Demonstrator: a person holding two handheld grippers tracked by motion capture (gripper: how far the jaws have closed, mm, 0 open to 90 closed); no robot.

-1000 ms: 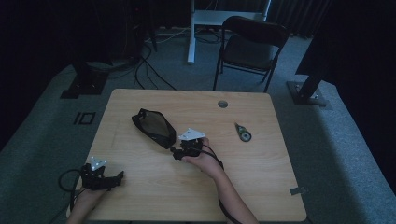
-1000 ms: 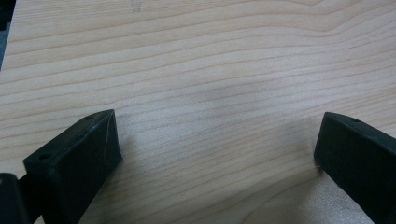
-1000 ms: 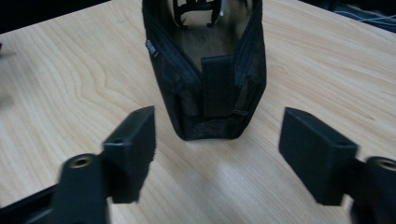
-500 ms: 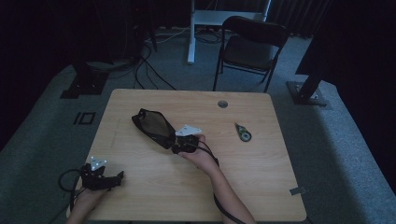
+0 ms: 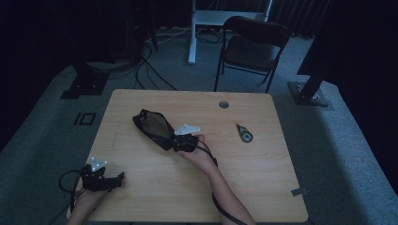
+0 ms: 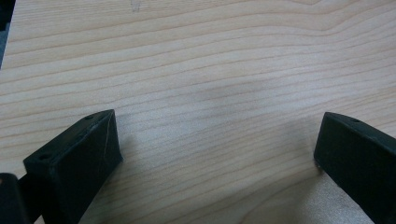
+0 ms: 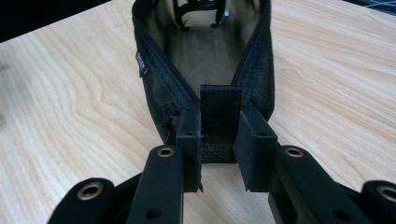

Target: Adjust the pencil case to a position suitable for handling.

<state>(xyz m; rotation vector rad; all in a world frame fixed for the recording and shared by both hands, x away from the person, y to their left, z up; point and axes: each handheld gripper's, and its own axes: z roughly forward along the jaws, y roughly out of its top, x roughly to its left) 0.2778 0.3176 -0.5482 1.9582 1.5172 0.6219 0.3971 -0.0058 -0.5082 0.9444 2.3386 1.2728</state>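
Your right gripper has just been closing and now pinches the fabric end tab of the open black mesh zip pouch, mid-table on the light wood table. Grip looks set, so pulling or lifting likely comes next. Left gripper rests spread wide, empty, at the near-left edge.

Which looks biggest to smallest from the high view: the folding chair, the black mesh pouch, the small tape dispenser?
1. Folding chair, though it stands farther back.
2. Black mesh pouch.
3. Tape dispenser, clearly the smallest.
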